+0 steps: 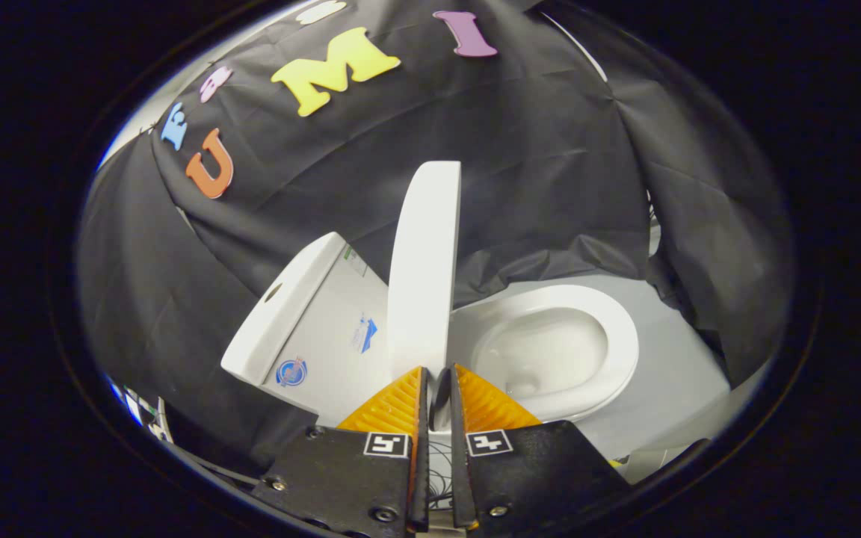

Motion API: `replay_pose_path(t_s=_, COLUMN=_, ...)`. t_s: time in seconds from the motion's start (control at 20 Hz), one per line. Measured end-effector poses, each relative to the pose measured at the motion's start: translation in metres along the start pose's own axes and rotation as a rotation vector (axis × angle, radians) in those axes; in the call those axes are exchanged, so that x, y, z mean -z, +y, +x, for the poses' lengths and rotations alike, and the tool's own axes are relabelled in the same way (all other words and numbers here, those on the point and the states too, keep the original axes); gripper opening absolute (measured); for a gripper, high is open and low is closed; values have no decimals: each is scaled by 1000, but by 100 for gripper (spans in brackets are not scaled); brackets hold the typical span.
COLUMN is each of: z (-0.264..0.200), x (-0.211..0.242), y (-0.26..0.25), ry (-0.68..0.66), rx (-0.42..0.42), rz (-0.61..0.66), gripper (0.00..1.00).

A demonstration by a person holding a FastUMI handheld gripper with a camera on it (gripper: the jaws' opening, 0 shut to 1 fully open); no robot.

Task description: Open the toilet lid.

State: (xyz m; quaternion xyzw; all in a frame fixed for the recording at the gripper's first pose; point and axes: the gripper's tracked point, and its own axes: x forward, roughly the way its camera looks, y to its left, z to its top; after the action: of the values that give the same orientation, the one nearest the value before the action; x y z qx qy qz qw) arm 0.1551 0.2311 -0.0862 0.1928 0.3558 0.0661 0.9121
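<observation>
Black cloth booth wall (550,187) behind your white ceramic toilet (550,351), its white plastic lid (424,269) raised upright beside the tank (303,329), your gripper (438,377) fingers pinching the lid's edge.

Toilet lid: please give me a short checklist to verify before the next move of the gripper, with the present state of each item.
1. Toilet lid raised off the seat: ok, it stands about upright.
2. Lid resting against the tank: cannot tell, a gap may remain.
3. Gripper hold: ok, the fingers are closed on the lid's edge, which sits between them.
4. Seat left down on the bowl: ok.
5. Bowl free of objects: ok.
6. Safe to release: cannot tell, the lid could fall back if it is not past vertical.
</observation>
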Motion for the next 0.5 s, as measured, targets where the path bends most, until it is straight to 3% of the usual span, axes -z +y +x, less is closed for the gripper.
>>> replay_pose_path(t_s=0.5, z=16, x=4, y=82, ry=2, rx=-7, rz=-148, gripper=20)
